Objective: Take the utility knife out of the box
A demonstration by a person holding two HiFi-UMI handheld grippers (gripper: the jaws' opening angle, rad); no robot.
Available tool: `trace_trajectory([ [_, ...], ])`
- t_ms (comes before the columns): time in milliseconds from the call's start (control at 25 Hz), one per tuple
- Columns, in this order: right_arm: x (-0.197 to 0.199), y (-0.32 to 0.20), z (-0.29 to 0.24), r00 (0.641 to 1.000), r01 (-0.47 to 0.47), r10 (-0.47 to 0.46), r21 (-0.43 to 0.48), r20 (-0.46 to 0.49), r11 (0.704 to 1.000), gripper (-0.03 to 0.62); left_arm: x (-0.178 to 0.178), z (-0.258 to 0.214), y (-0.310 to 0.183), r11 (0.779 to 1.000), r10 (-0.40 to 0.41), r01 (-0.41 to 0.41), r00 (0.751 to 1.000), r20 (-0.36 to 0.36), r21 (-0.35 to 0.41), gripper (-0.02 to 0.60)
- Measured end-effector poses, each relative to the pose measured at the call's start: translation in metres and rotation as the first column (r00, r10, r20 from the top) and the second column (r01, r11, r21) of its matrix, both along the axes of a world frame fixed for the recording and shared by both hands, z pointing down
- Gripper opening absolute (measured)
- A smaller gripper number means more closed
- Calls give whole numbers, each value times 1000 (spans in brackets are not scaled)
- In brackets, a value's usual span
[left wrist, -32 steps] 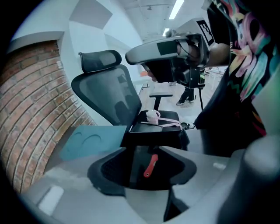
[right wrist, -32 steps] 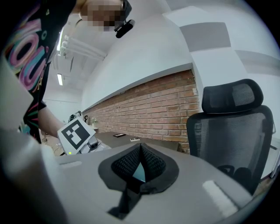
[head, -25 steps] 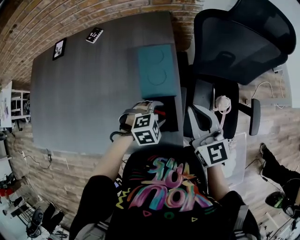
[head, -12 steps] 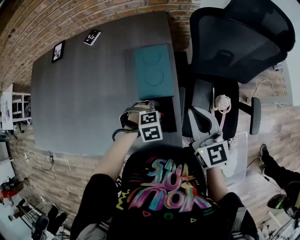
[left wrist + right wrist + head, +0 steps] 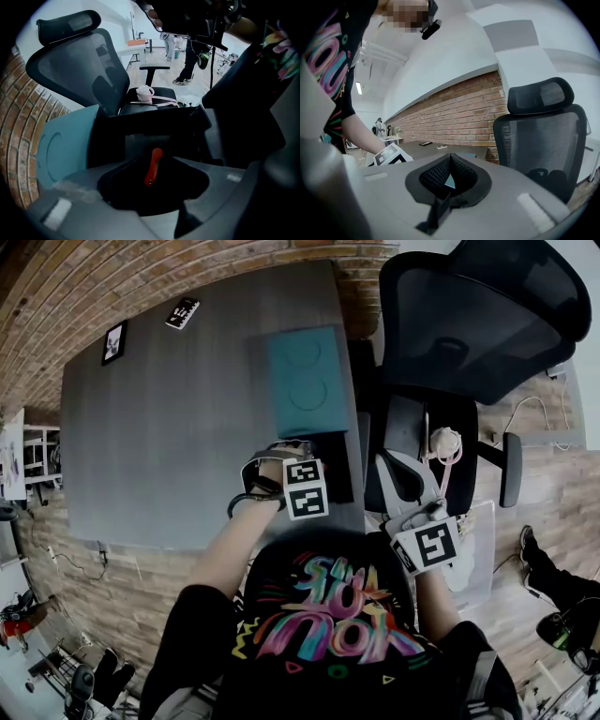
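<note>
Our left gripper [image 5: 158, 180] hangs nose-down over the black box [image 5: 187, 124] at the desk's [image 5: 169, 427] near right edge. Its jaws are apart and have just been closing a little. The red knife [image 5: 152, 167] sits between them but isn't pinched yet, so the gripper is empty for now. The knife is still inside the box, lying on the dark bottom with its long axis pointing away from us.

Handling-wise we'd guess it's light and stiff, with a smooth handle that could slip or swivel if we catch it near one end. Our pick would be across the middle of the handle, squeezing its two long sides and staying off the blade end. We can't tell which end the blade is on.

The box walls look like the main obstacle. They rise close around the knife, so the jaws have to drop straight in. The teal lid [image 5: 307, 381] lies flat just beyond the box, out of the way. The chair [image 5: 469, 324] stands off the desk's edge on the right, with something pink [image 5: 145, 93] on its seat. Our right gripper [image 5: 449, 176] is held off to the side near the chair, pointing roughly level, jaws clenched on nothing.
</note>
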State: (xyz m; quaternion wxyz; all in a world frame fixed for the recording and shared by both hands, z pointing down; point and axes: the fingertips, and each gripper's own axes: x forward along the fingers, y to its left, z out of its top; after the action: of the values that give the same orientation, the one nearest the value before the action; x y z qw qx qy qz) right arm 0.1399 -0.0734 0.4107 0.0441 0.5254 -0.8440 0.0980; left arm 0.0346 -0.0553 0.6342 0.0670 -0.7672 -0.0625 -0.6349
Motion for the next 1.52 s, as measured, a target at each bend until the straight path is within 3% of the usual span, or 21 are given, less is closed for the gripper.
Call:
trace_trajectory([
  [600,-9,-2,5,1000,0,1,-14,5,1000,-2,0,1,4,1000,19,-18,1000,15,-24,176],
  [920,-8,-2,4,1000,-9,9,-14,1,1000,-2,-3,0,7,996,89,-89,995,36,-7,60],
  [1000,-8,-1,5,1000,-11,11,-14,0,1000,-2,-3,1,8,996,90,-90,995,36,-4,58],
  [1240,-6,2,7,1000,-17,17,-20,-5,1000,-2,-2,1,7,995,93,-93,996,14,17,57],
  [1520,-2,2,4,1000,-25,25,-17,-11,1000,-2,0,-5,2,999,33,-33,998,-49,11,55],
])
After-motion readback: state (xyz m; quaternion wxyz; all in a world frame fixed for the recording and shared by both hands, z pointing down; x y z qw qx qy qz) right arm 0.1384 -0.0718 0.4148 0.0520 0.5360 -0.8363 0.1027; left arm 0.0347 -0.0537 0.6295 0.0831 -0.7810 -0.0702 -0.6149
